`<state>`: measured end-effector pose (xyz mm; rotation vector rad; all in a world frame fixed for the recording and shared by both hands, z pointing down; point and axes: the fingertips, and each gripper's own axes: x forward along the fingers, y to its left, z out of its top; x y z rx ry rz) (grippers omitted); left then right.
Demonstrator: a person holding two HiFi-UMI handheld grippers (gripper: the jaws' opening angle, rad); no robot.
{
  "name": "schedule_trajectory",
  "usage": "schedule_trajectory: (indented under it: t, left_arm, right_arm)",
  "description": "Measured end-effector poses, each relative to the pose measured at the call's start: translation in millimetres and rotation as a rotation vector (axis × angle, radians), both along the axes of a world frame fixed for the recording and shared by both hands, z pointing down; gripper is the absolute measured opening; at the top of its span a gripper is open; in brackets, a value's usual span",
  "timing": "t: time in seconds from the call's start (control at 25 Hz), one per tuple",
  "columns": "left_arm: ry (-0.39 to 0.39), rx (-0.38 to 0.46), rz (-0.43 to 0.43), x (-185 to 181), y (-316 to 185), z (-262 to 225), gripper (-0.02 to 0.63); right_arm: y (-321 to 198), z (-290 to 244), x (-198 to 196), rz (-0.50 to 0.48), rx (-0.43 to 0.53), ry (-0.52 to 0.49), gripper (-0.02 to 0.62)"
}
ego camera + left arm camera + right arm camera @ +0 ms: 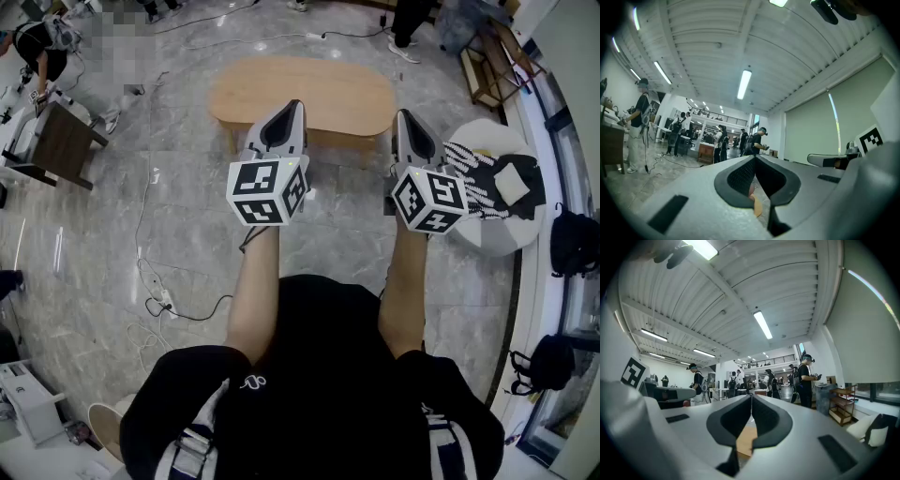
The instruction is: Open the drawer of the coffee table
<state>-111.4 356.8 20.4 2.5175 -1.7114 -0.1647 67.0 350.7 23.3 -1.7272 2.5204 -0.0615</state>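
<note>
Above floor, short of table (300,94): left gripper (284,120) & right gripper (409,125) both closed, empty, level. Drawer untouched; approach + pull remained.

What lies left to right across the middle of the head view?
Dark brown square side table → left gripper → right gripper → round white pouf → black backpack on the floor.
</note>
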Motion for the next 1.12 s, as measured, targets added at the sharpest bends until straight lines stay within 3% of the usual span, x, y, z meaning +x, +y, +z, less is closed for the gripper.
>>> schedule_trajectory:
  t: [0.28, 0.8, 1.12]
  left_arm:
    - [0.005, -0.011, 0.006, -5.5, -10.4, 7.6, 0.011]
    - [0.045, -0.027, 0.017, -29.0, -37.8, 17.2, 0.011]
    - [0.08, -0.044, 0.028, -47.0, -51.7, 24.2, 0.011]
  right_arm:
    - [-6.5, 4.4, -7.9, 0.004, 0.001, 0.022, 0.013]
    - [-22.4, -0.6, 5.3, 0.106, 0.057, -0.074, 0.014]
    - [-28.1, 9.6, -6.6, 0.128, 0.02, -0.026, 0.014]
